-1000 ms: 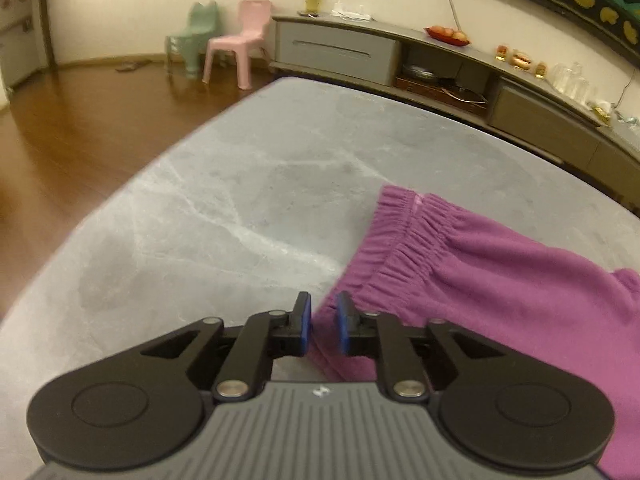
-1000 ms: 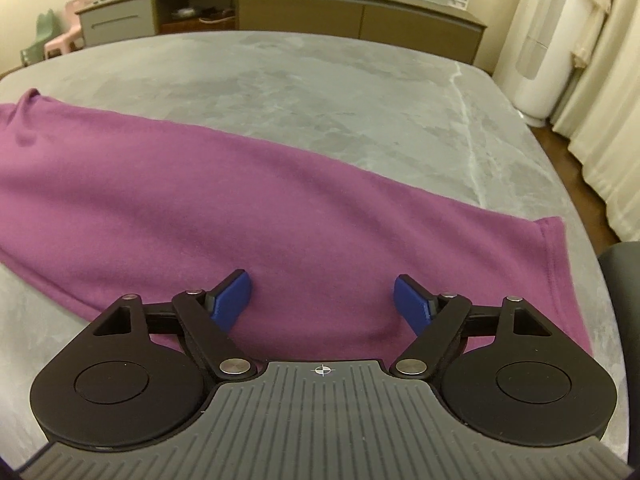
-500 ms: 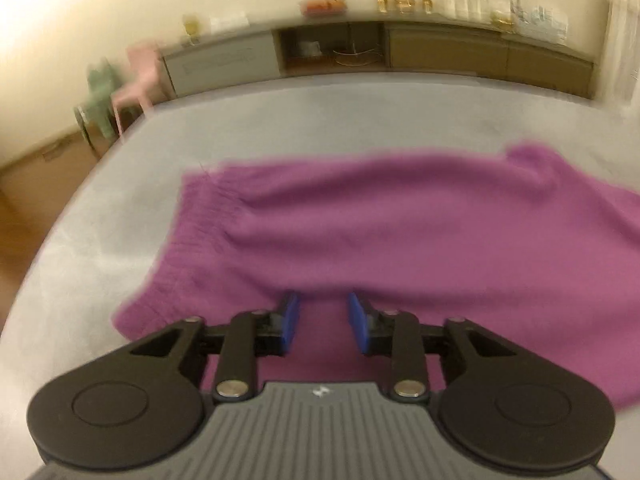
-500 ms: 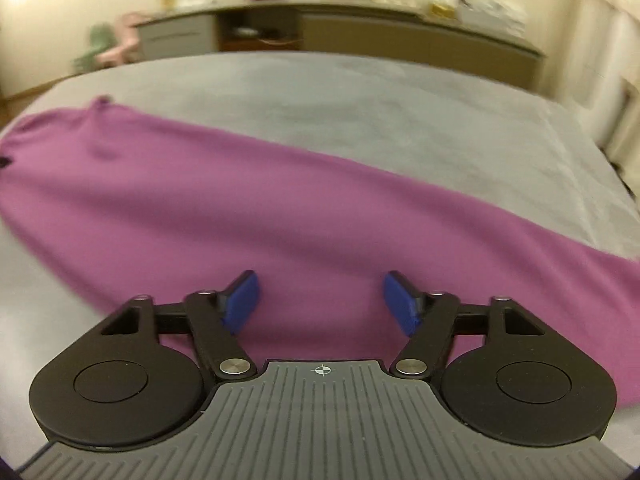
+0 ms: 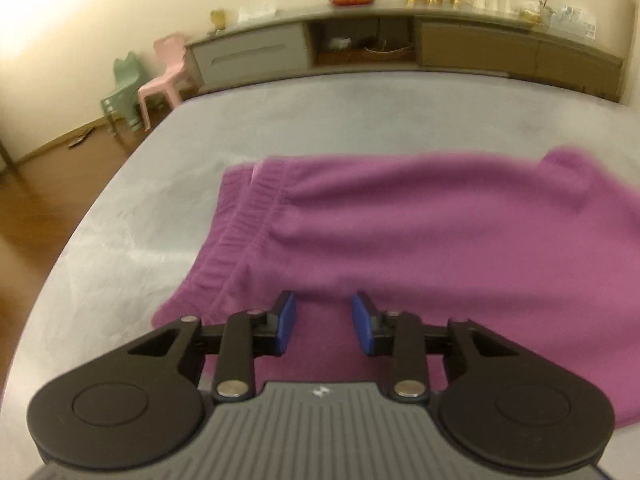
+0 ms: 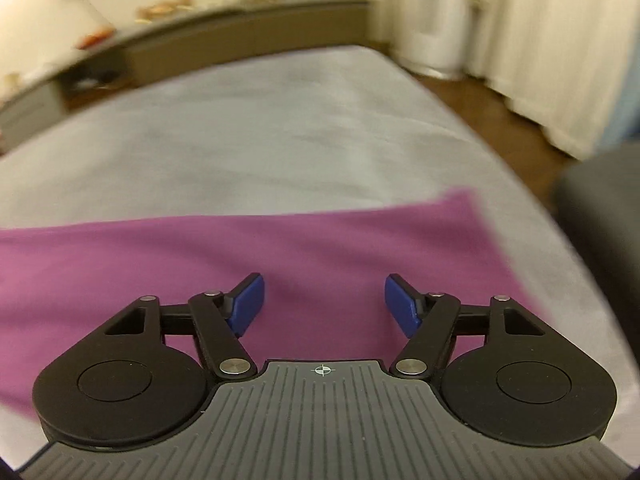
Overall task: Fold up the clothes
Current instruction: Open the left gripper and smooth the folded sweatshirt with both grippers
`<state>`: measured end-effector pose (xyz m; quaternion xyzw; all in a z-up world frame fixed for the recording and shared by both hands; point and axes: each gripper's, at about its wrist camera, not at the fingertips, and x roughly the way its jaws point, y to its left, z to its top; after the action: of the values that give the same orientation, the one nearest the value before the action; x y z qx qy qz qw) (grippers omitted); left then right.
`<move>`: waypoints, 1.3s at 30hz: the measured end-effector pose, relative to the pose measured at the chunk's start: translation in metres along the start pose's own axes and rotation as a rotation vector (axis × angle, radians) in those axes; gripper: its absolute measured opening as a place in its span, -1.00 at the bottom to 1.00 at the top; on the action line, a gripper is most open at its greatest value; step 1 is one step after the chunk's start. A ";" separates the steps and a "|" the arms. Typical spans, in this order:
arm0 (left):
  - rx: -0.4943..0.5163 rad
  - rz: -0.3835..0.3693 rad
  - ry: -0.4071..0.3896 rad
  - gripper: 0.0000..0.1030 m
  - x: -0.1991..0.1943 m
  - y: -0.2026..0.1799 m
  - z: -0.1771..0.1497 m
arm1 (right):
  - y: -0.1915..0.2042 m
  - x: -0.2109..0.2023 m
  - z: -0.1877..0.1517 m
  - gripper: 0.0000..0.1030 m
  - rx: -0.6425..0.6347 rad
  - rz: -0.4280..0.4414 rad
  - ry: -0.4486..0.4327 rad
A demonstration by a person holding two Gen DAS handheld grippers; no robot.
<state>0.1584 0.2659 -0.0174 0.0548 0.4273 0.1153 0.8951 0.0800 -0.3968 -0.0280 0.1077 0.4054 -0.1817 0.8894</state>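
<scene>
We see the left gripper and the right gripper built alike: a grey ribbed body with a small white mark at its front edge, 2 round black discs, black linkage arms pinned by silver screws, and 2 blue pads on the jaws.

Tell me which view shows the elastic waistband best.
Left wrist. The ribbed waistband of the purple garment lies in full view there. The right wrist view shows only plain fabric and one corner, blurred, no waistband.
</scene>
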 end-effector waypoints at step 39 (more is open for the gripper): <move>0.051 -0.127 -0.120 -0.24 -0.046 -0.025 -0.004 | 0.128 -0.086 -0.060 0.10 -0.426 0.335 -0.199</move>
<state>0.1311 0.2299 0.0095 0.0570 0.3781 0.0437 0.9230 0.0400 -0.2396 0.0042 -0.0344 0.3217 0.0471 0.9451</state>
